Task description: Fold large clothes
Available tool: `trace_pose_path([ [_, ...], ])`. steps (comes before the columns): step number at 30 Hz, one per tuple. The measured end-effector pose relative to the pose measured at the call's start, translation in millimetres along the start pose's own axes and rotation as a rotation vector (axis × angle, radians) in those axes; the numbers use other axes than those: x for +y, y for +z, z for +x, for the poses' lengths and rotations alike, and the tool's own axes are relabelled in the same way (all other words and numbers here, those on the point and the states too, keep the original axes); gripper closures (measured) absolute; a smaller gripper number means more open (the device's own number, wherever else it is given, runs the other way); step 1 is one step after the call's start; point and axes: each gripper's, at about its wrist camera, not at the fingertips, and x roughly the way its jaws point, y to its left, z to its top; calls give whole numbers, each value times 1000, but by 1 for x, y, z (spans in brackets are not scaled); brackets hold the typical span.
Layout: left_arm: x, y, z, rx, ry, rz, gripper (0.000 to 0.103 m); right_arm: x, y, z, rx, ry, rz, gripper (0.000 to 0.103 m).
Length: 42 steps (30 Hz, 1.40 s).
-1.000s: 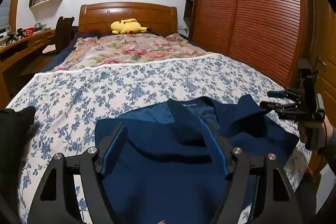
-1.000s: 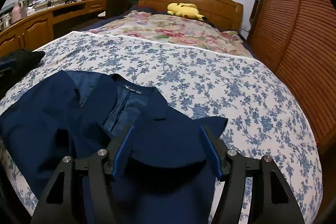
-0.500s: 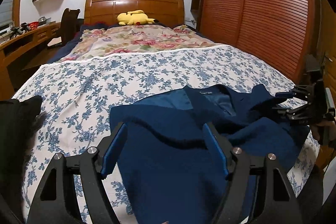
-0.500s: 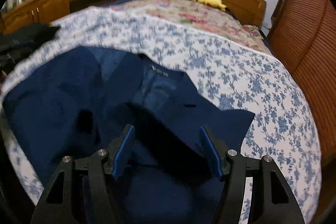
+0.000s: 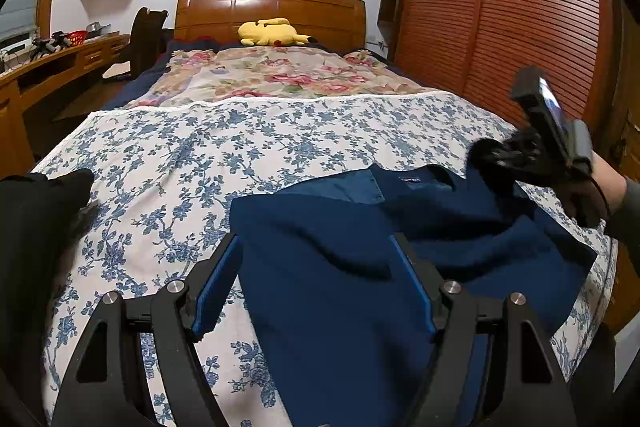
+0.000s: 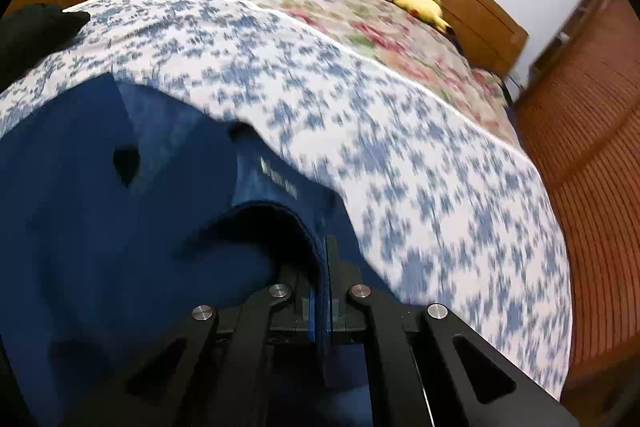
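A dark blue jacket (image 5: 360,287) lies on the blue-flowered bedspread (image 5: 240,147), lining and collar label showing. My left gripper (image 5: 316,279) is open just above the jacket's left part, holding nothing. My right gripper (image 6: 324,267) is shut on a fold of the jacket (image 6: 120,247) near its collar and lifts it. In the left wrist view the right gripper (image 5: 500,159) sits over the jacket's right side, held by a hand.
A black garment (image 5: 28,227) lies on the bed's left edge. A yellow plush toy (image 5: 272,33) rests at the headboard. A louvred wooden wardrobe (image 5: 500,7) stands right of the bed, a wooden desk (image 5: 48,63) left.
My right gripper has dropped onto the jacket near the collar and shut on a fold. My left gripper has drifted left and stays open.
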Motion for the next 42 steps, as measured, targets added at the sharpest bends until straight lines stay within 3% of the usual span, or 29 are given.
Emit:
trace_pose_path([
  [5, 9, -1, 4, 8, 5, -16, 28, 24, 35, 36, 20, 24, -84, 100],
  [8, 12, -2, 7, 13, 8, -19, 28, 24, 47, 55, 46, 31, -63, 98],
  [10, 14, -3, 9, 16, 5, -23, 28, 20, 51, 59, 15, -42, -27, 74],
  [11, 15, -3, 10, 19, 5, -25, 28, 17, 54, 56, -12, -73, 3, 67],
  [13, 17, -3, 12, 23, 8, -29, 28, 7, 60, 49, -56, -58, 79, 48],
  [15, 17, -2, 12, 24, 9, -31, 28, -1, 62, 43, -72, -43, 144, 44],
  [29, 17, -3, 10, 21, 14, -24, 28, 41, 27, 32, 7, 316, 155, 43],
  [35, 17, -3, 10, 20, 13, -25, 28, 49, 17, 27, 44, 367, 134, 43],
  [40, 15, -3, 10, 19, 8, -21, 28, 49, 20, 40, 117, 329, 130, 44],
  [41, 14, -3, 10, 19, 7, -20, 28, 48, 21, 44, 126, 329, 135, 47],
  [42, 14, -3, 10, 19, 7, -18, 28, 48, 22, 46, 136, 334, 134, 59],
])
